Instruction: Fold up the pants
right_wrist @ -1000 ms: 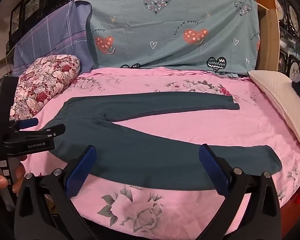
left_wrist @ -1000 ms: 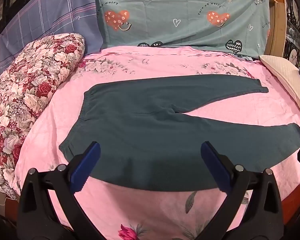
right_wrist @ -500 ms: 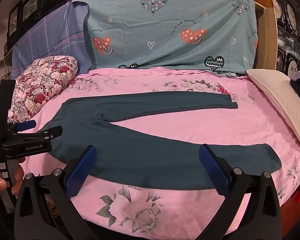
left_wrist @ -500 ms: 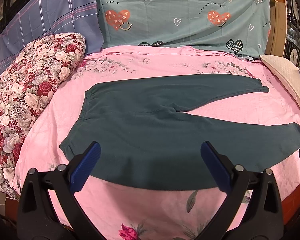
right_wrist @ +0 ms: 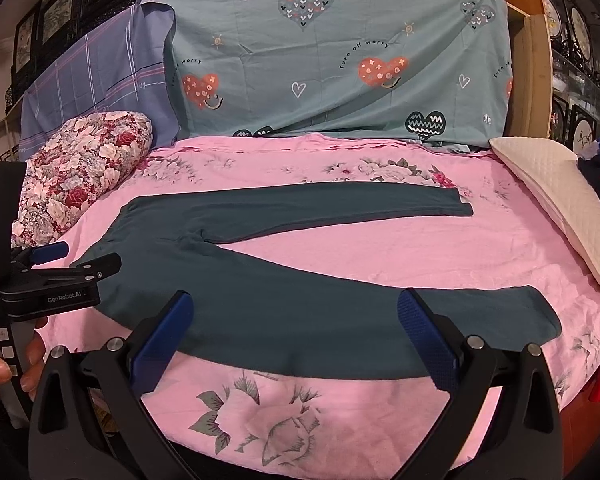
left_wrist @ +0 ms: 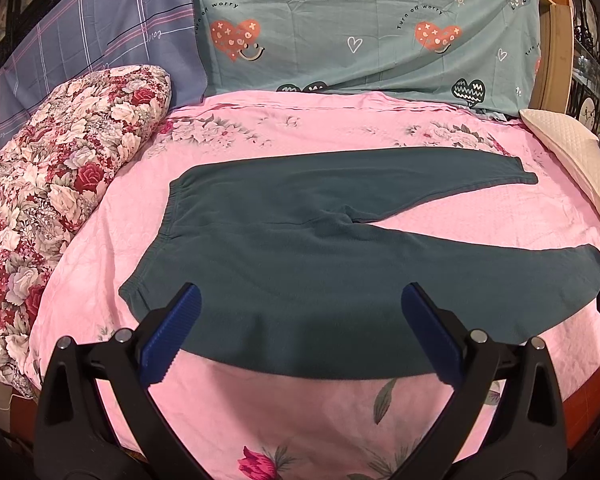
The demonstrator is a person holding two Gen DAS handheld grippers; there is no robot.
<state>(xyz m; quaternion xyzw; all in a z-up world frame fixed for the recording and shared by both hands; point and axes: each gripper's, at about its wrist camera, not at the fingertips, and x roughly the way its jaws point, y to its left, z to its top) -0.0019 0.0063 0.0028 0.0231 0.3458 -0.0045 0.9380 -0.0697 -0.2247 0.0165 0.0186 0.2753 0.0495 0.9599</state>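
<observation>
Two pairs of jaws stand wide apart and hold nothing: the left gripper (left_wrist: pixel 300 334) hangs over the near hip of the pants (left_wrist: pixel 340 248), the right gripper (right_wrist: pixel 292 338) over the near leg. Since a second ago almost nothing has shifted; both views have only edged a little, so I judge the fold is not yet begun and the first grasp is still being chosen. The dark teal pants lie flat on the pink floral bedsheet (left_wrist: pixel 300 420), waistband to the left, legs spread in a V to the right. A rose-patterned quilt (left_wrist: pixel 60 184) sits at the left, a cream pillow (right_wrist: pixel 560 208) at the right, heart-printed cloth (right_wrist: pixel 340 60) behind.
</observation>
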